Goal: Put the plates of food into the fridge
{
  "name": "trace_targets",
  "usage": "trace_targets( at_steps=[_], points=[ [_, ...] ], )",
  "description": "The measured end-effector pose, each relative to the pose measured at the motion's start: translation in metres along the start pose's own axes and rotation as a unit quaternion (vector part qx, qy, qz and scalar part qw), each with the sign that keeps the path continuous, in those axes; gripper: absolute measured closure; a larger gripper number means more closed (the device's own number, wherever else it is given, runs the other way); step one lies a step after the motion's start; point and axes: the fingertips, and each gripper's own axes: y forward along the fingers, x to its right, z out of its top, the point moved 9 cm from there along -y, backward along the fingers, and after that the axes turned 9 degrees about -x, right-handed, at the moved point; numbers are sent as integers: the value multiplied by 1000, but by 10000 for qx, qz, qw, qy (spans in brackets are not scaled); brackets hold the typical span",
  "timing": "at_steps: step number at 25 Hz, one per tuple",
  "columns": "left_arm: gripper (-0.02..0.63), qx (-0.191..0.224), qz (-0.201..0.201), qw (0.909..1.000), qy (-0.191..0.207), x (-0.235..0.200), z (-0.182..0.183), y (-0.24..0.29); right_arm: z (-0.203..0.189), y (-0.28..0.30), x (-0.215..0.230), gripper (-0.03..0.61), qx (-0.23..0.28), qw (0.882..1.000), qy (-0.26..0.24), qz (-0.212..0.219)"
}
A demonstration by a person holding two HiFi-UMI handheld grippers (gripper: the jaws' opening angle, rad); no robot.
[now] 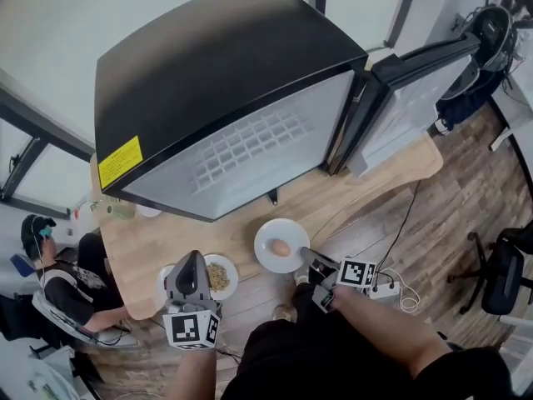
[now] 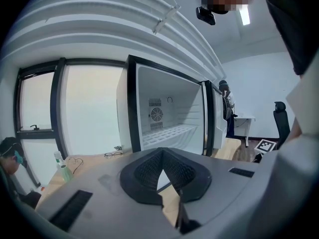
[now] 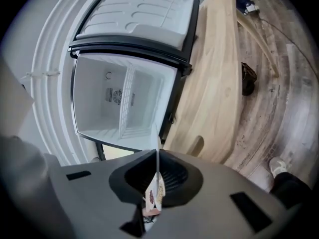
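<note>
Gripping the egg plate (image 1: 268, 262) by its right rim, the right gripper (image 1: 306, 262) sits at lower centre of the head view. Its fingers are narrow and clamped on the thin white rim, which shows edge-on between them in the right gripper view. The egg plate is at the near edge of the worktop (image 1: 358, 194), just in front of the fridge (image 1: 225, 98), with the egg (image 1: 281, 247) in its middle. Resting or lifted, cannot tell.

The left gripper (image 1: 190, 275) is lower left of centre, over the left part of the grain plate (image 1: 228, 290). The grains (image 1: 218, 275) lie just right of it. Its fingers are narrow with the tips together, pointing level at the fridge. Whether it touches the grain plate, cannot tell.

The fridge is black and stands on the worktop, filling the upper middle of the frame. Its door (image 1: 408, 98) is swung open to the upper right, showing a white inside and a wire shelf (image 1: 250, 148). A yellow sticker (image 1: 119, 162) is on the fridge top at left. Both plates are outside the fridge, side by side and near each other.

A bottle (image 1: 117, 211) lies at the worktop's left end. A person (image 1: 67, 294) sits at lower left. The wood floor (image 1: 466, 215) is at right.
</note>
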Motion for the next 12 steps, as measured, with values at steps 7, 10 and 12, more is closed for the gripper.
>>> trace_targets(
  at_steps=[7, 10, 12],
  points=[
    [609, 282, 410, 9988, -5, -6, 21, -7, 34, 4, -53, 546, 19, 9984, -372, 437],
    [609, 437, 638, 9970, -32, -8, 30, -9, 56, 8, -72, 545, -3, 9967, -575, 566],
    [609, 505, 788, 9956, -98, -7, 36, -9, 72, 11, -82, 545, 2, 9959, -620, 661]
  ],
)
